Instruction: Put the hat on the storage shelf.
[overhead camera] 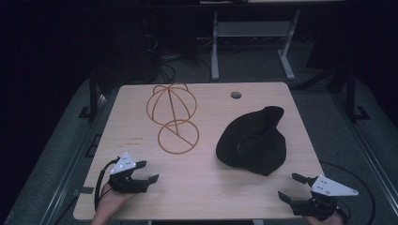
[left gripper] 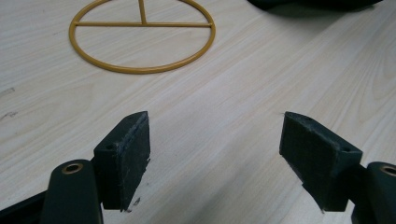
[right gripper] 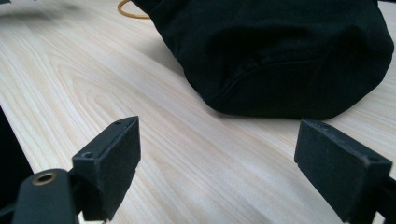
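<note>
Both tools, left [overhead camera: 149, 171] and right [overhead camera: 291, 186], gape empty; soft black hat [overhead camera: 253, 140] beside perhaps-wire gold stand [overhead camera: 172, 117]

So the tabletop [overhead camera: 206, 187] is light wood grain with a small round grommet hole [overhead camera: 236, 95] near the far edge, a bit right of the middle. Some tiny dark print [overhead camera: 135, 139] sits toward the left edge, too small to read. Past the far edge there's a grey floor, a white table frame [overhead camera: 253, 37] and a tangle of cables [overhead camera: 162, 58].
</note>
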Demonstrator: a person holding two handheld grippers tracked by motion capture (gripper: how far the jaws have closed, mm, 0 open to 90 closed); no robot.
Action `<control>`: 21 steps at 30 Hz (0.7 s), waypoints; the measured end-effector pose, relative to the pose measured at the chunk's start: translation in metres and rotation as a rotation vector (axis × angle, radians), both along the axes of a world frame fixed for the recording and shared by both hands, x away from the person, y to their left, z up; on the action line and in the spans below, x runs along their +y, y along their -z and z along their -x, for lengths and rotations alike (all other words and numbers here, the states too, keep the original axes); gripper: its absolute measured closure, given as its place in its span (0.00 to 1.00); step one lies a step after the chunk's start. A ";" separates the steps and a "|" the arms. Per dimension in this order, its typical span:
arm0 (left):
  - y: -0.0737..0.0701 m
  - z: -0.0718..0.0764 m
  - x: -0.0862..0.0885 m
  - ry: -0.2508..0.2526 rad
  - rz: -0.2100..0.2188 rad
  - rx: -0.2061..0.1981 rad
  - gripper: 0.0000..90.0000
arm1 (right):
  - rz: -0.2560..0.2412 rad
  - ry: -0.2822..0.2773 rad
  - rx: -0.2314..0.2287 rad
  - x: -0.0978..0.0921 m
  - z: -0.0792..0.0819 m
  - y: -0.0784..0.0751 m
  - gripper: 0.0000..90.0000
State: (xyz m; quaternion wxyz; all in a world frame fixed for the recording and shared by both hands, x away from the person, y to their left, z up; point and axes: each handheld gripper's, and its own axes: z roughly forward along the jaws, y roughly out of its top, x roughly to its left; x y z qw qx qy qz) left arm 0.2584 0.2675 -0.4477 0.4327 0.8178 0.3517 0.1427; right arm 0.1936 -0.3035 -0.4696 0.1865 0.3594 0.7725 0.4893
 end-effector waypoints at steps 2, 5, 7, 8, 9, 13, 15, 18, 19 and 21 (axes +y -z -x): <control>0.000 -0.001 0.000 -0.001 -0.001 0.004 0.26 | -0.006 0.001 -0.002 0.000 -0.001 0.000 0.16; 0.002 0.000 0.000 0.000 -0.003 0.010 0.26 | -0.005 0.000 0.002 0.000 -0.002 0.001 0.16; 0.001 0.001 -0.001 0.007 -0.012 0.010 0.26 | -0.008 0.001 0.003 -0.001 -0.002 0.001 0.16; 0.001 0.001 -0.001 0.009 -0.008 0.008 0.26 | -0.011 0.003 0.003 -0.001 -0.002 0.001 0.16; 0.001 0.001 -0.001 0.009 -0.008 0.008 0.26 | -0.012 0.003 0.002 -0.001 -0.002 0.001 0.16; 0.000 0.002 -0.007 0.029 -0.011 0.006 0.26 | -0.014 0.005 0.000 -0.001 -0.001 0.000 0.16; -0.001 0.003 -0.010 0.046 -0.018 0.006 0.26 | -0.014 0.004 -0.007 0.000 -0.001 -0.001 0.16; -0.002 0.004 -0.014 0.056 -0.015 0.004 0.26 | -0.015 0.001 0.000 0.002 -0.001 -0.001 0.16; -0.004 0.004 -0.016 0.063 -0.017 0.004 0.26 | -0.012 -0.002 -0.002 0.002 -0.001 -0.001 0.16; -0.005 0.005 -0.019 0.073 -0.018 -0.001 0.26 | -0.012 -0.004 -0.002 0.003 -0.001 -0.001 0.16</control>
